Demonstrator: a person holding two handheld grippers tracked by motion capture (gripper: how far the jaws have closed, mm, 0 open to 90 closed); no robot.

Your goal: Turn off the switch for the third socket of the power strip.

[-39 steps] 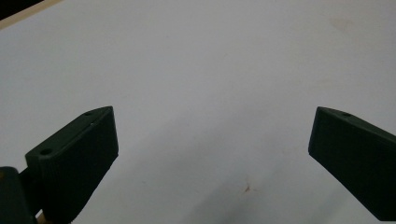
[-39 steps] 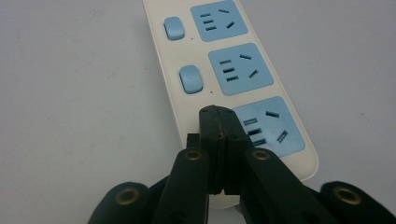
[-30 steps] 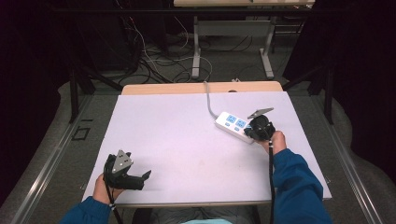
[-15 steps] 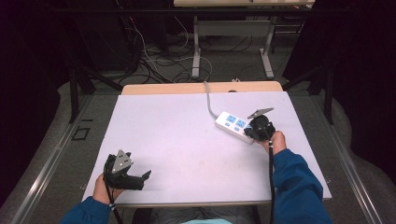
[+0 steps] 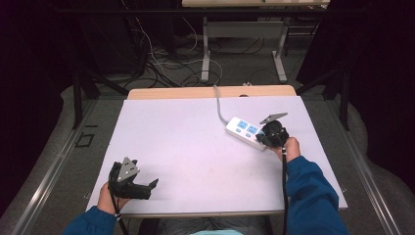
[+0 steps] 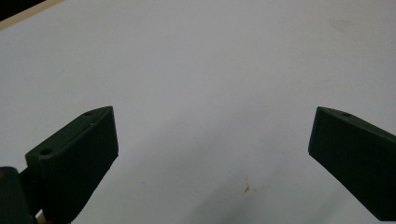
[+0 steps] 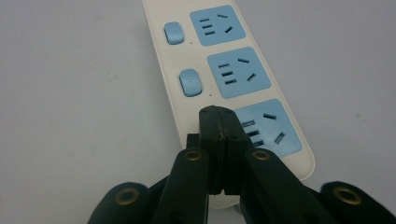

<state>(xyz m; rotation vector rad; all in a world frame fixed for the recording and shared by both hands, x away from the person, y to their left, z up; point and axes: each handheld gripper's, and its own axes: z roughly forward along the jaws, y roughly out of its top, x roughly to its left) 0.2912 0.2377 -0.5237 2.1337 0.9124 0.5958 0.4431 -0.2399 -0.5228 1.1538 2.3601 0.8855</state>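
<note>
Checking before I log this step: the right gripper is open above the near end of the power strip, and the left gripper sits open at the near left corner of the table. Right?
Not quite. The right gripper is shut, not open: the right gripper view shows its jaws pressed together over the near end of the power strip. The left gripper is open near the table's left corner, as you said.

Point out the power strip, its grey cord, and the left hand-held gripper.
power strip (image 7: 261,74), right gripper view, on the middle blue socket.
grey cord (image 5: 219,108), high view, on its run across the table.
left hand-held gripper (image 5: 152,185), high view, between its fingertips.
</note>
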